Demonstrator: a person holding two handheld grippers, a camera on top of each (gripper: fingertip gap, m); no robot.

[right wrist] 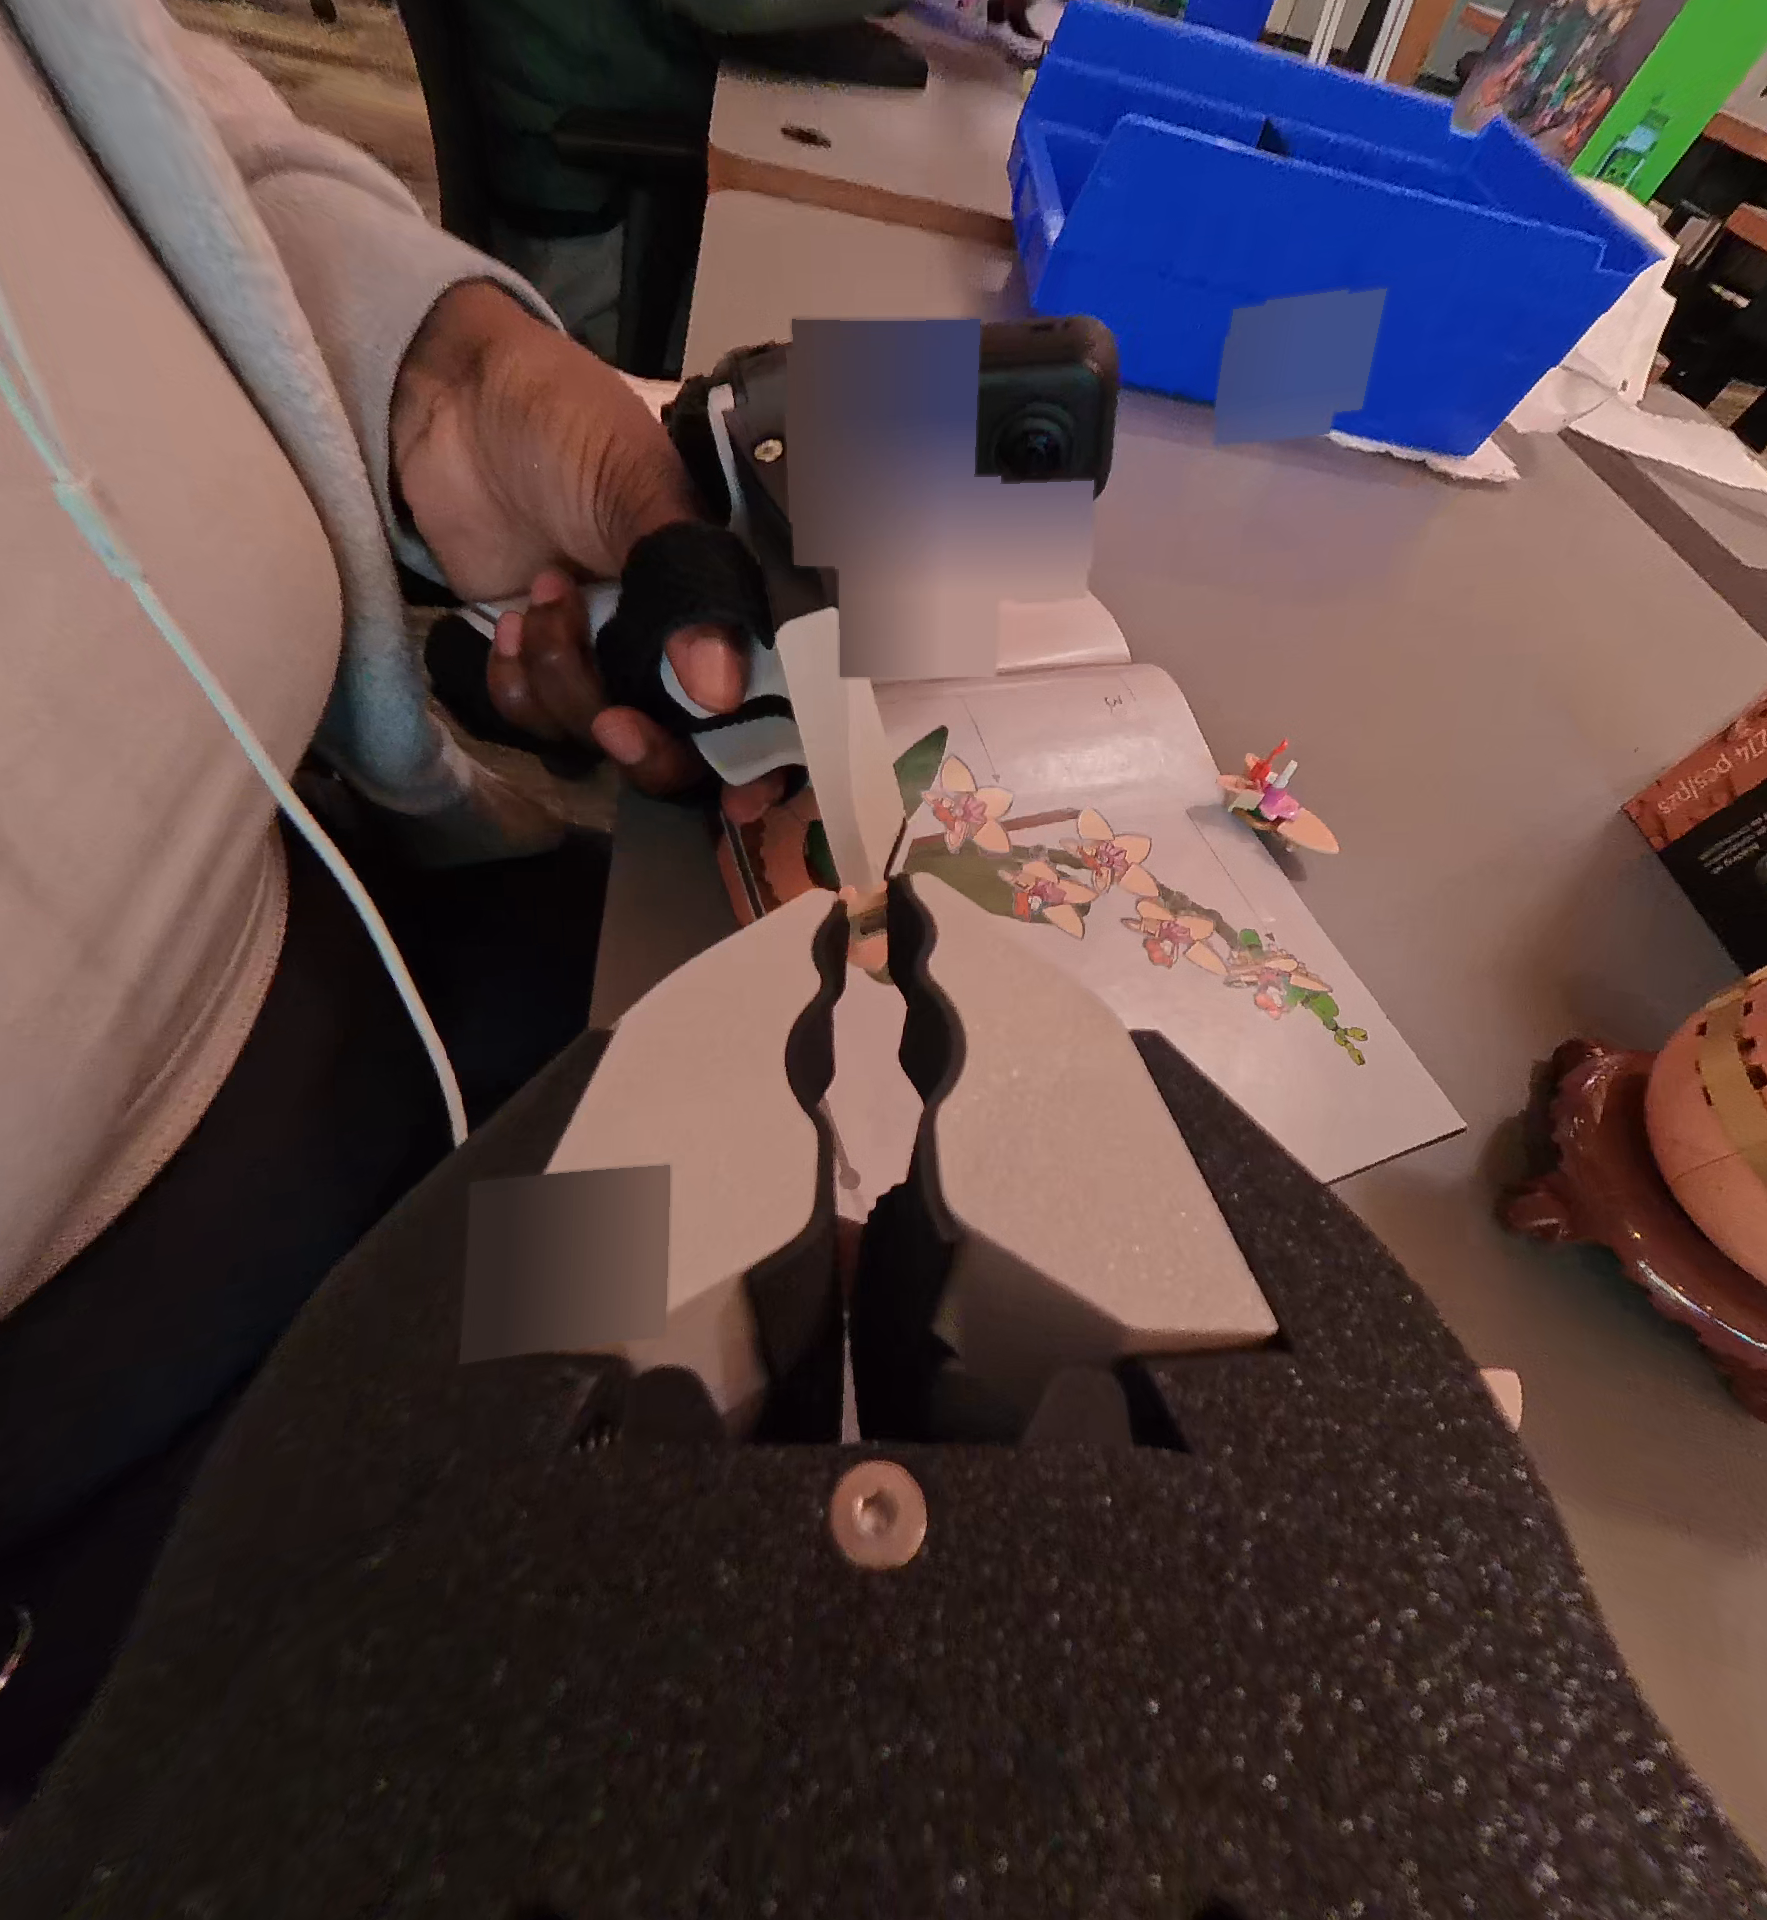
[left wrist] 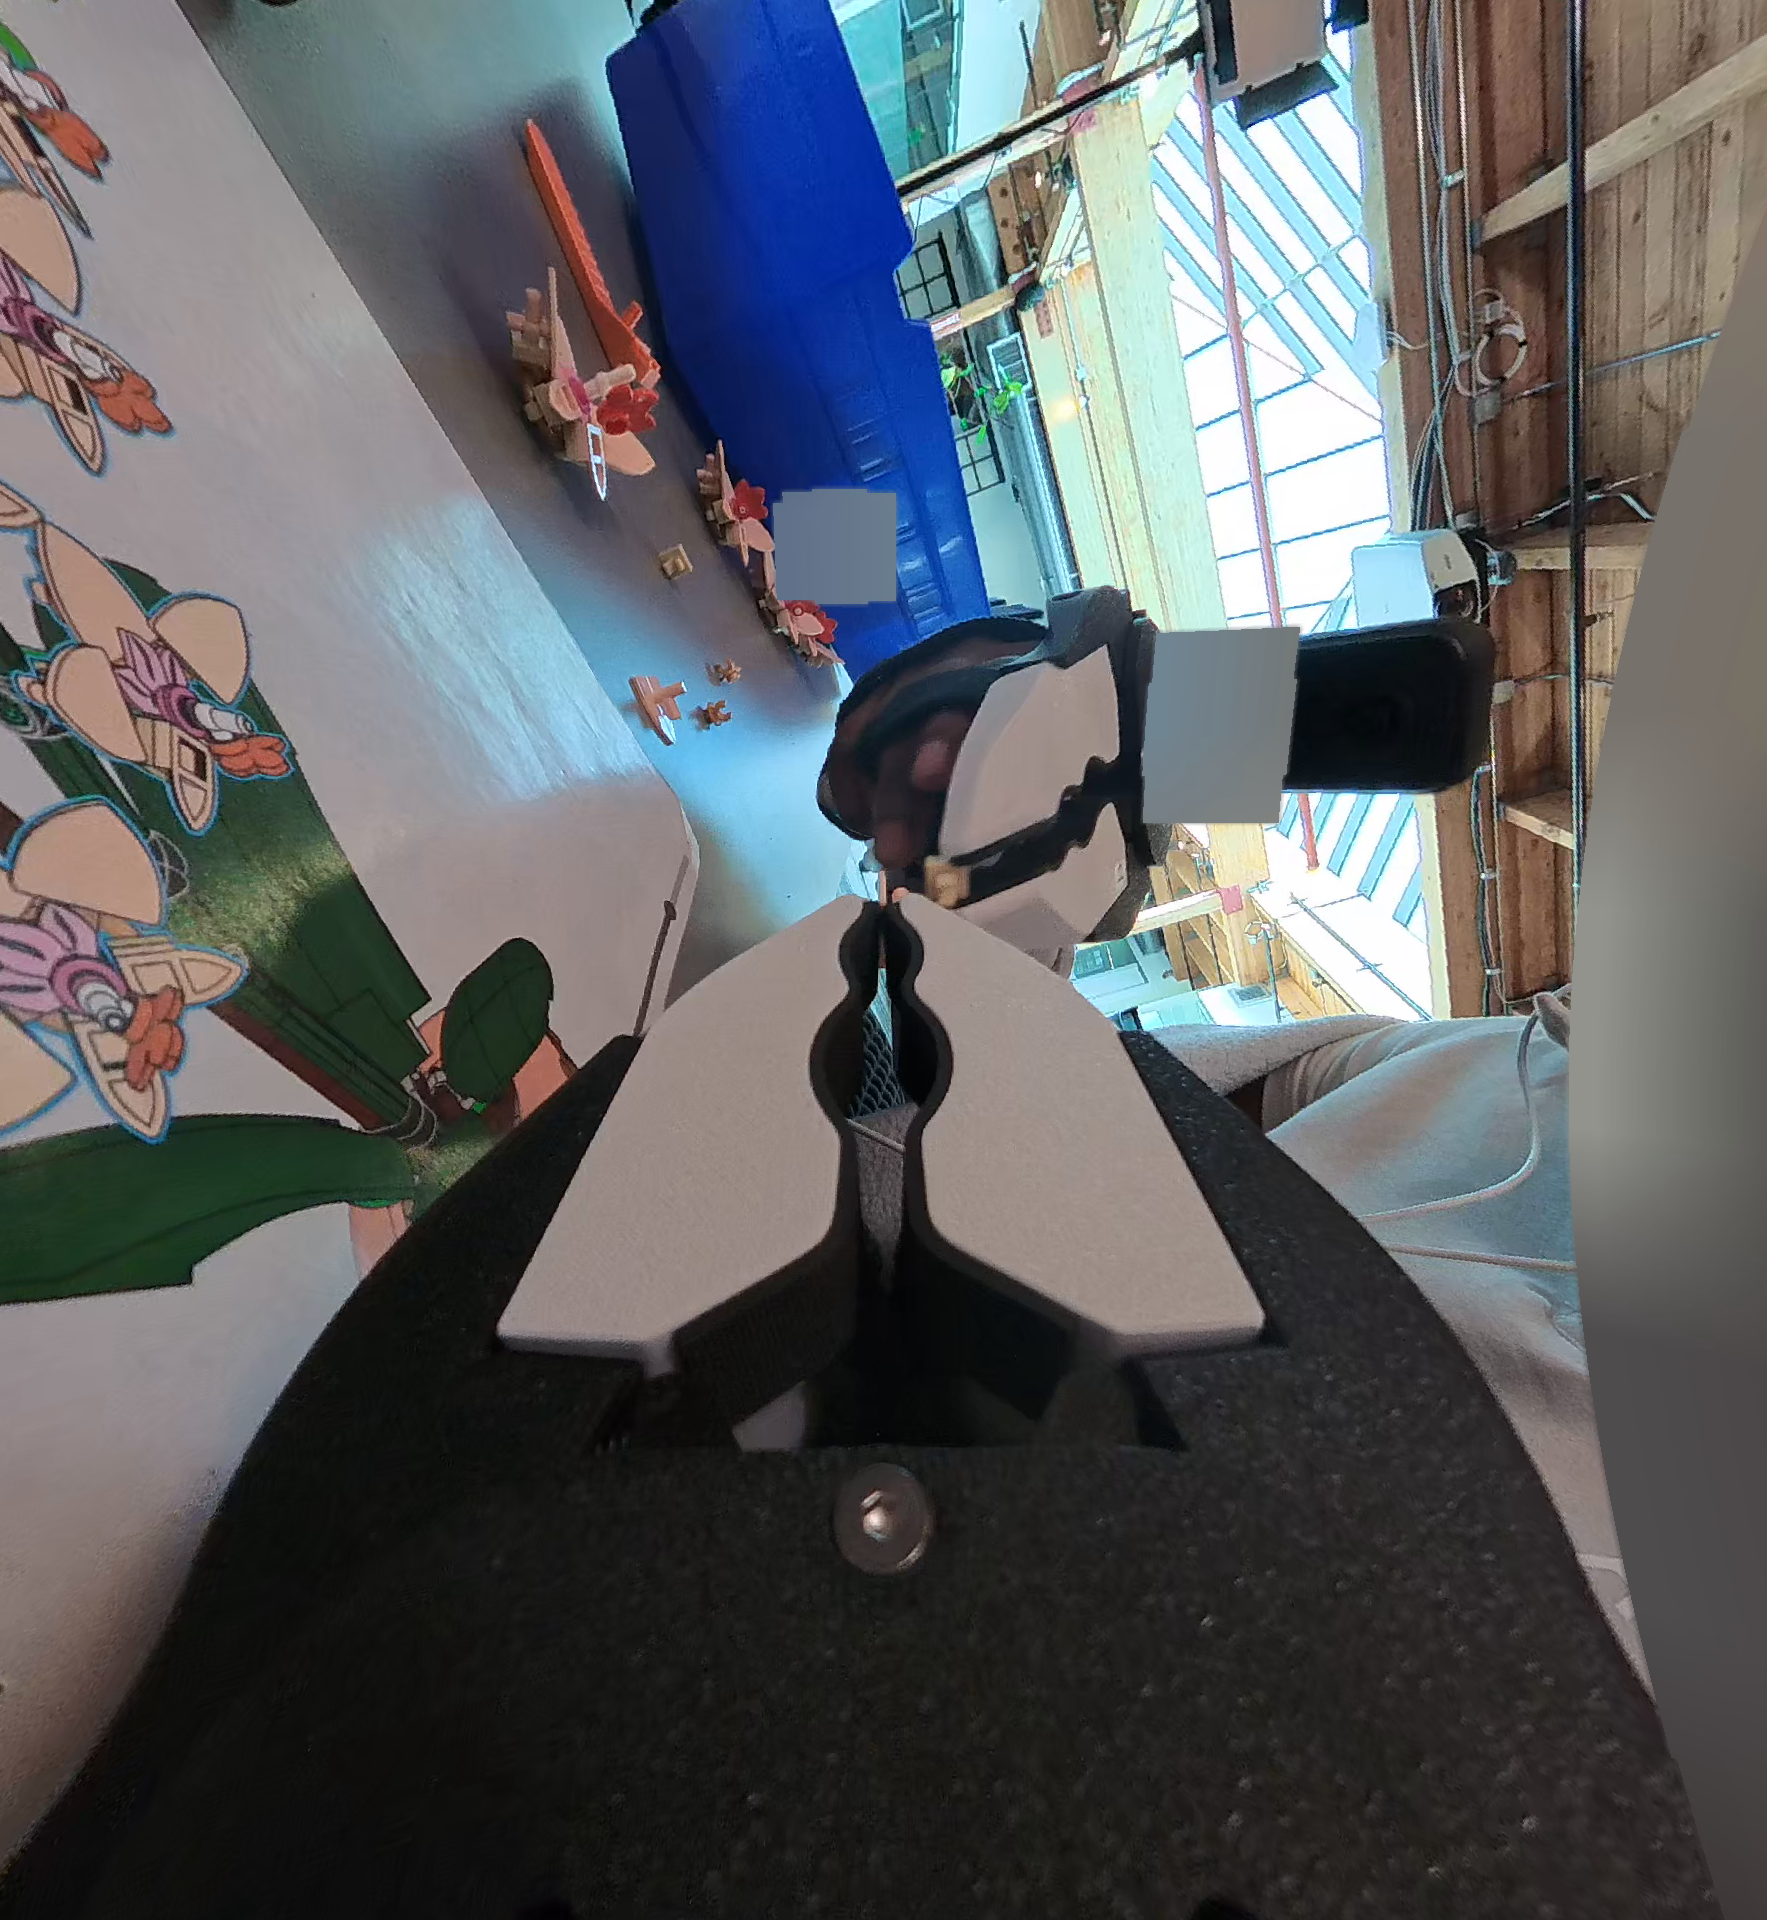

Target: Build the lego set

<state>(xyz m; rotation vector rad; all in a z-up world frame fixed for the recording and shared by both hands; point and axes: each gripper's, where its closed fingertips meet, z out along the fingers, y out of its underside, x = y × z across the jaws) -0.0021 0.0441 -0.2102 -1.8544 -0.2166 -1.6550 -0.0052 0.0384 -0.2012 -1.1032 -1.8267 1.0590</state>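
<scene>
Two hand-held grippers with white fingers and black foam bodies meet tip to tip above a grey table (right wrist: 1481, 644). The right gripper (right wrist: 866, 914) is clamped on a small tan lego piece (right wrist: 871, 928) at its tips. The left gripper (left wrist: 884, 914) has its tips pressed together; whether it pinches anything cannot be told. In the right wrist view, the open instruction booklet showing an orchid (right wrist: 1118, 873) lies at 1 o'clock, a small built lego flower (right wrist: 1274, 800) beyond it, a blue plastic bin (right wrist: 1326, 229) farther back, and a tan-and-brown lego pot (right wrist: 1720, 1164) at 3 o'clock.
</scene>
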